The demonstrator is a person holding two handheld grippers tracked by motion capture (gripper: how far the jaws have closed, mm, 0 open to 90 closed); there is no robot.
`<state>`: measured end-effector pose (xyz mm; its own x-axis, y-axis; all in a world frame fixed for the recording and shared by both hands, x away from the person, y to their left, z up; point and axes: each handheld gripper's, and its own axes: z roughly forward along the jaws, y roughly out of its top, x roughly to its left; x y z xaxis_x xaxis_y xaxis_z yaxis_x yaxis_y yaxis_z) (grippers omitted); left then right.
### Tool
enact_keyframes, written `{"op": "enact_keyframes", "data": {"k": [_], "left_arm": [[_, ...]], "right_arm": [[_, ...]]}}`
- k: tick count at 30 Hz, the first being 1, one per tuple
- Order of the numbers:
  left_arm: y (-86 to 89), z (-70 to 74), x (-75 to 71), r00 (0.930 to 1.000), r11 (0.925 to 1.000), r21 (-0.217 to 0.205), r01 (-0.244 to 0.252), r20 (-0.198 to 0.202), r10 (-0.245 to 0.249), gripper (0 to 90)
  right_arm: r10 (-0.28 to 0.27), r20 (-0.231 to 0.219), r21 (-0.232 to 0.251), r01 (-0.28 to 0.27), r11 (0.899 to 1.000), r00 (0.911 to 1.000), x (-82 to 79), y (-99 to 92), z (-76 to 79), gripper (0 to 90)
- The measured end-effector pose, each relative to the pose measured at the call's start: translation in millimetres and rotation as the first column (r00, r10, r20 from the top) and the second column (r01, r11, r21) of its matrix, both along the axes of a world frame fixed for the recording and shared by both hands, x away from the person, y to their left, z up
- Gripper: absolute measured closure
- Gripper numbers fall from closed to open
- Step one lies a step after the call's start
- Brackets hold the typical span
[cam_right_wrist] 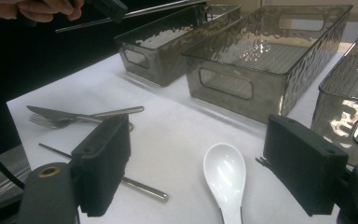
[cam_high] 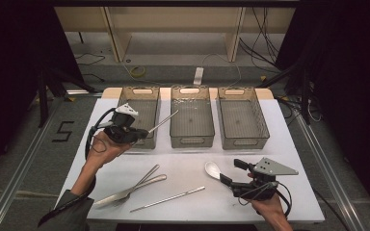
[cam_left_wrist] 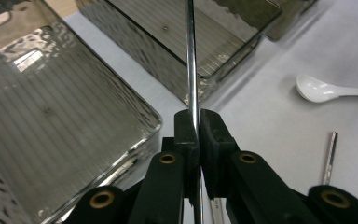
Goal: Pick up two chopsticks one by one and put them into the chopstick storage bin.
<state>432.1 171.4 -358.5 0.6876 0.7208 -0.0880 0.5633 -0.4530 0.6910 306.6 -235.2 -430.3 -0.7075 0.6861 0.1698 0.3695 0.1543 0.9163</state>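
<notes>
**A:** What has the left gripper (cam_high: 142, 132) got?

**B:** A metal chopstick (cam_high: 163, 121). In the left gripper view the jaws are pressed tight on it, and the chopstick (cam_left_wrist: 191, 56) runs straight up to the top edge of the frame. In the high view it sits left of centre, slanting up and right over the gap between the left bin (cam_high: 139, 92) and the middle bin (cam_high: 191, 91).

**A:** Is it inside a bin?

**B:** No, it is held in the air above their rims. In the right gripper view it shows at the top left, crossing above the left bin (cam_right_wrist: 168, 44).

**A:** And the right gripper (cam_high: 227, 172)?

**B:** Lower right of the high view, jaws spread wide, nothing gripped. A white spoon (cam_high: 212, 169) lies on the table (cam_high: 289, 144) just beside its tips. In the right gripper view the spoon (cam_right_wrist: 224, 175) lies between the two jaws, at bottom centre, with the pads clear of it.

**A:** What else is on the table?

**B:** A second chopstick (cam_high: 167, 199) at bottom centre, and a knife (cam_high: 130, 191) and fork (cam_high: 142, 178) crossed to its left. The right bin (cam_high: 242, 92) stands beside the middle one, upper right of centre.
</notes>
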Motion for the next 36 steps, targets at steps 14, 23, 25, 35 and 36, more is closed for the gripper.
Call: {"op": "enact_keyframes", "data": {"k": [14,23,25,35,36], "left_arm": [[25.7,2.8,39.5,0.9916,0.9917,0.002,-0.128,0.016,0.128,85.5],[35.6,-3.5,61.8,0.9794,0.9796,-0.003,-0.201,0.022,0.201,85.5],[37.4,-4.1,66.0,0.9757,0.9759,-0.010,-0.218,0.023,0.218,85.5],[45.4,-13.0,85.0,0.9616,0.9616,-0.020,-0.274,0.014,0.274,85.4],[45.5,-13.4,86.4,0.9605,0.9605,-0.018,-0.278,0.012,0.278,85.4]], "right_arm": [[0.003,-0.006,-0.003,-0.003,1.000,1.0000,-0.3,0.2,-0.1,23.9],[0.002,-0.008,-0.002,-0.002,1.000,1.0000,0.2,0.3,-0.2,23.9],[0.003,-0.008,-0.002,-0.003,1.000,1.0000,0.0,0.2,-0.1,23.9],[0.006,-0.006,-0.002,-0.006,1.000,1.0000,-0.2,0.2,0.2,24.0],[0.006,-0.005,-0.002,-0.006,1.000,1.0000,-0.1,0.1,0.1,24.0]]}}
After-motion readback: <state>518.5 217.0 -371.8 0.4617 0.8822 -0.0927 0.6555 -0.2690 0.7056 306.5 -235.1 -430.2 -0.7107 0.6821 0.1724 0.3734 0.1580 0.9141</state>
